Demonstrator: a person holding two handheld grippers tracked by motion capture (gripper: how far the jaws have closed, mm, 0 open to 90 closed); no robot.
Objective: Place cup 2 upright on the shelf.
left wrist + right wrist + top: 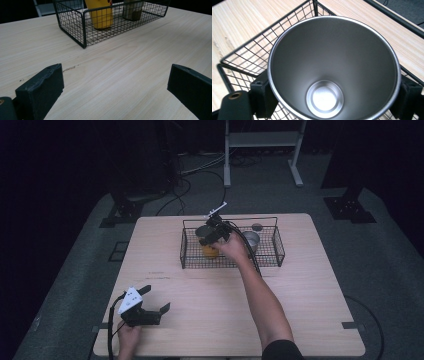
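Broadly, a pale wooden table (300, 285), largest of all, under dark surroundings. Next, a black wire basket (272, 252) on the far half of it, long side toward the person. Inside, a yellow container (101, 15) near the left end, a steel cup (251, 240) toward the right, a small round grey item (257, 227) by the far wall. Over the basket's left part, right gripper (216, 234), jaws clamped from outside on the rim of an empty, upright steel tumbler (334, 67). Near the table's front left corner, left gripper (155, 301), jaws spread wide over bare wood, nothing between.
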